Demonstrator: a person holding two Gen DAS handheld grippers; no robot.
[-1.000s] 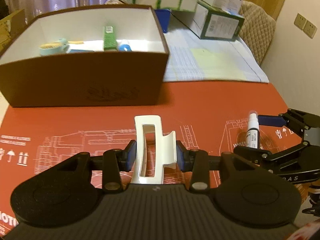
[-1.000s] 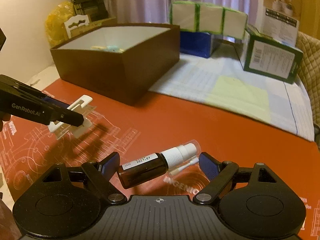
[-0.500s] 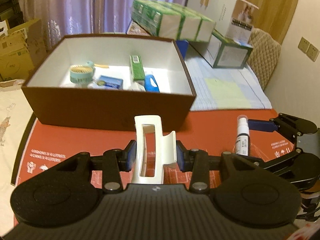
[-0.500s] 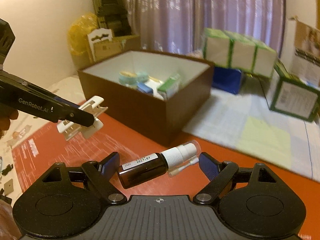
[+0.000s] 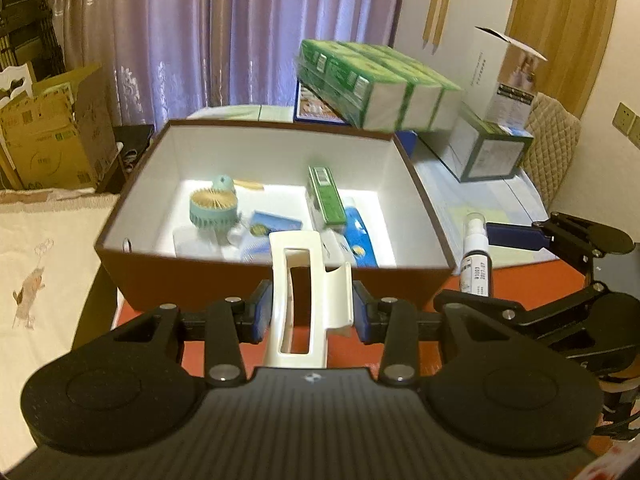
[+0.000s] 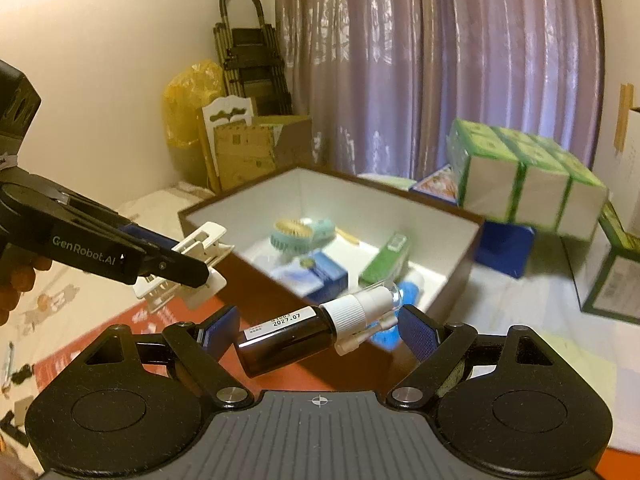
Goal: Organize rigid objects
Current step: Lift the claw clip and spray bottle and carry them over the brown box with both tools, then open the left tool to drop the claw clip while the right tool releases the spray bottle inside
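Your left gripper (image 5: 312, 314) is pinching the white hair clip (image 5: 304, 300) upright between its blue pads, holding it just in front of the near wall of the brown box (image 5: 276, 280). Your right gripper (image 6: 320, 330) is squeezing the dark spray bottle (image 6: 316, 328) end to end — bottom on the left pad, clear cap towards the right pad, tilted a bit. Both are hanging above the red desk (image 5: 532, 276). Inside the box you're looking at a teal brush (image 5: 214, 206), a green box (image 5: 326, 198) and a blue tube (image 5: 360, 240).
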